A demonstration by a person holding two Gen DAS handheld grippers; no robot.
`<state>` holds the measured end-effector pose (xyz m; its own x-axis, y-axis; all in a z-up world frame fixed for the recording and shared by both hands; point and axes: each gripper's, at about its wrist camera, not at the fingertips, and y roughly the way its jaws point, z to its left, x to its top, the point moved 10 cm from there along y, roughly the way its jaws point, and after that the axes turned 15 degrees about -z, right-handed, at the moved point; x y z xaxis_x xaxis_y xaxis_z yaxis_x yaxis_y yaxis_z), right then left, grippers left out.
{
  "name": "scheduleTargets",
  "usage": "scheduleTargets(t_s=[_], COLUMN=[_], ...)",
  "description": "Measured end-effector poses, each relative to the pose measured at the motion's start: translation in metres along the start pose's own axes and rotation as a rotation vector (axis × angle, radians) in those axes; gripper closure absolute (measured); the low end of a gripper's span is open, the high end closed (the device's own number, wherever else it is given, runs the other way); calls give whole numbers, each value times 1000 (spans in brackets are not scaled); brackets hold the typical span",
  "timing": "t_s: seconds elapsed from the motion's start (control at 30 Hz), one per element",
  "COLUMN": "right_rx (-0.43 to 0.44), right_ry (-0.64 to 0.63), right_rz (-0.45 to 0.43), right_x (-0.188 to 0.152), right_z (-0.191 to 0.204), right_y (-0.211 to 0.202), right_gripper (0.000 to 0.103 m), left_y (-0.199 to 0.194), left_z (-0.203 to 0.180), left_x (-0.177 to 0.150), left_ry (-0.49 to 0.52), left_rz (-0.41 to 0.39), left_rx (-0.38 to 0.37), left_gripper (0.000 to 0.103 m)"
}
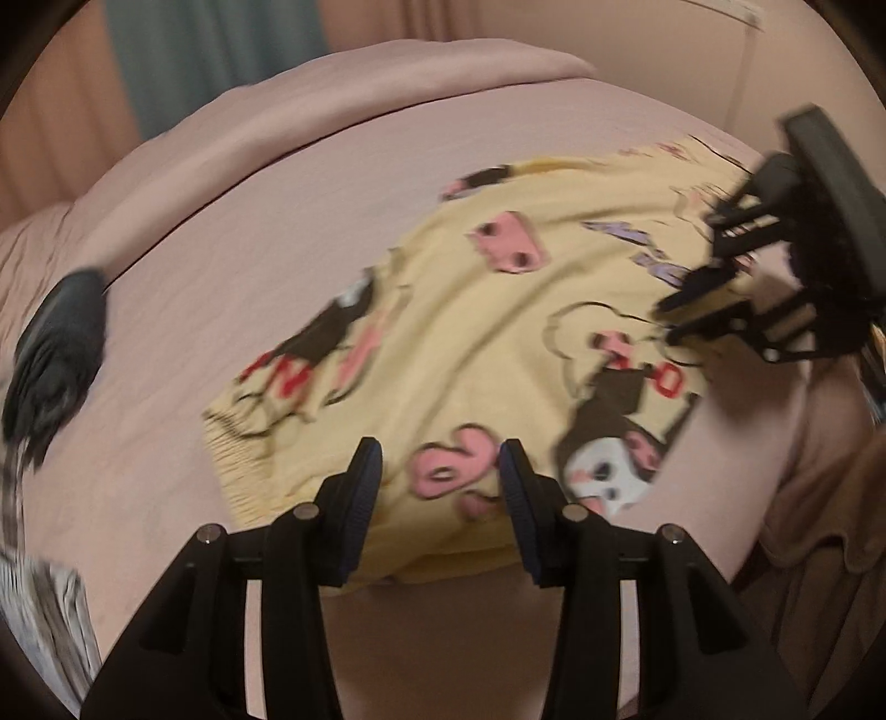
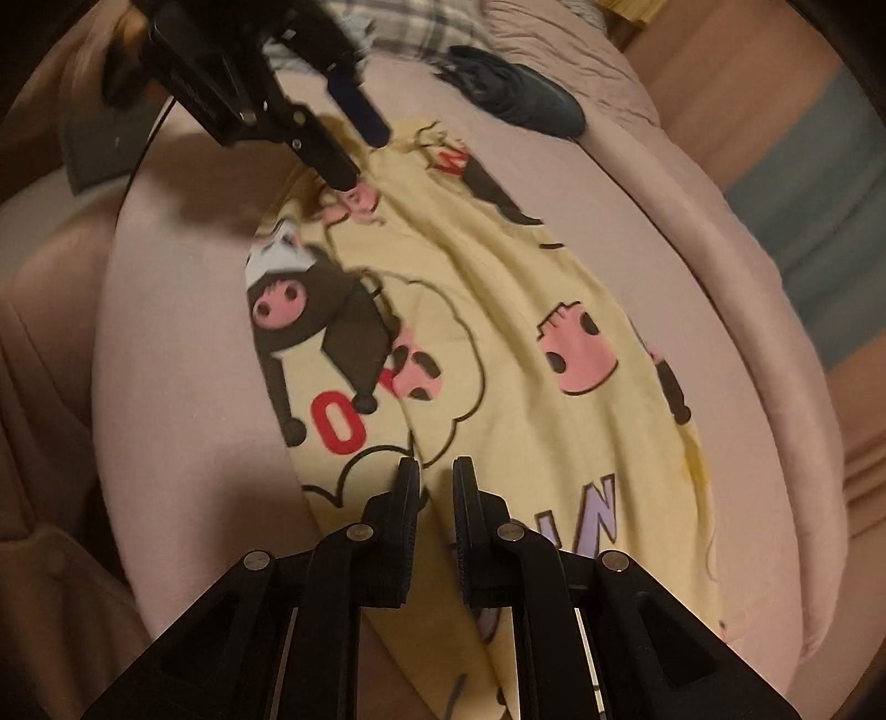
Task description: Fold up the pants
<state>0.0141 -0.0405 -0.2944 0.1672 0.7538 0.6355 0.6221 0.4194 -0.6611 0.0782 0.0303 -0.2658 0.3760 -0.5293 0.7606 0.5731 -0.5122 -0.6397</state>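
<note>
Yellow pants [image 1: 470,310] with a cartoon print lie spread on a pink bed; their gathered waistband [image 1: 238,459] is at the left in the left wrist view. My left gripper [image 1: 440,459] hovers over their near edge, open, fabric showing between the fingers without being pinched. My right gripper [image 1: 673,321] comes in from the right above the other end. In the right wrist view the pants [image 2: 498,310] run away from my right gripper [image 2: 437,476], whose fingers are nearly together with nothing gripped. The left gripper [image 2: 362,158] stands over the far end.
A dark garment [image 1: 55,354] [image 2: 515,94] lies on the pink sheet [image 1: 194,249] beyond the waistband, with a plaid cloth [image 1: 44,609] [image 2: 398,27] beside it. A rolled pink cover [image 1: 332,111] lines the bed's far side. A brown blanket [image 1: 830,498] hangs past the bed edge.
</note>
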Motion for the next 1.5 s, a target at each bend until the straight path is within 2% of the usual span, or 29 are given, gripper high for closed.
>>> scheduleTargets(t_s=[0.03, 0.17, 0.27, 0.33, 0.43, 0.53, 0.6, 0.63, 0.7, 0.77, 0.97, 1.03, 1.07, 1.1, 1.13, 1.17, 1.37, 1.5], right_rx=[-4, -106, -97, -75, -96, -95, -48, -8, -13, -28, -80, -90, -101, -104, -106, -109, -123, -105], right_ry=[-2, -136, -143, -97, -28, 35, 53, 51, -16, -67, -121, -141, -153, -157, -149, -140, -53, -18], right_rz=[6, 4, -11, -45, -71, -90, -79, -52, -36, -15, -28, -21, -15, -12, -16, -20, -103, -138], right_x=[0, 2, 7, 14, 23, 28, 28, 23, 15, 8, 17, 16, 15, 16, 18, 19, 36, 45], right_z=[2, 2, 8, 11, -2, -11, -6, 1, 13, 19, 14, 13, 13, 12, 10, 9, -1, -3], right_y=[4, 14, 14, 8, 6, 5, 5, 6, 6, 12, 24, 28, 27, 30, 32, 31, 8, -8], right_gripper=[95, 95, 95, 95, 100, 100, 100, 100, 99, 99, 99, 99, 99, 99, 99, 99, 101, 101], left_y=[4, 18, 19, 19, 17, 18, 17, 17, 17, 19, 22, 23, 23, 23, 22, 22, 1, -12], left_z=[-3, -11, -11, -9, -8, -8, -11, -12, -14, -14, -18, -16, -16, -16, -16, -15, -9, -12], left_x=[-2, -16, -17, -18, -22, -22, -24, -25, -27, -28, -25, -25, -23, -23, -23, -21, -3, 2], left_ry=[29, 104, 131, 124, 131, 125, 130, 139, 149, 148, 191, 182, 180, 179, 176, 176, 105, 72], left_rz=[9, 64, 66, 64, 65, 63, 70, 74, 73, 80, 75, 74, 65, 59, 51, 38, -62, -84], left_rx=[-3, -26, -28, -37, -36, -49, -64, -62, -59, -56, -38, -37, -37, -42, -42, -29, -30, -52], left_gripper=[58, 58, 57, 57, 60, 62, 61, 60, 60, 60, 58, 61, 67, 79, 86, 97, 100, 100])
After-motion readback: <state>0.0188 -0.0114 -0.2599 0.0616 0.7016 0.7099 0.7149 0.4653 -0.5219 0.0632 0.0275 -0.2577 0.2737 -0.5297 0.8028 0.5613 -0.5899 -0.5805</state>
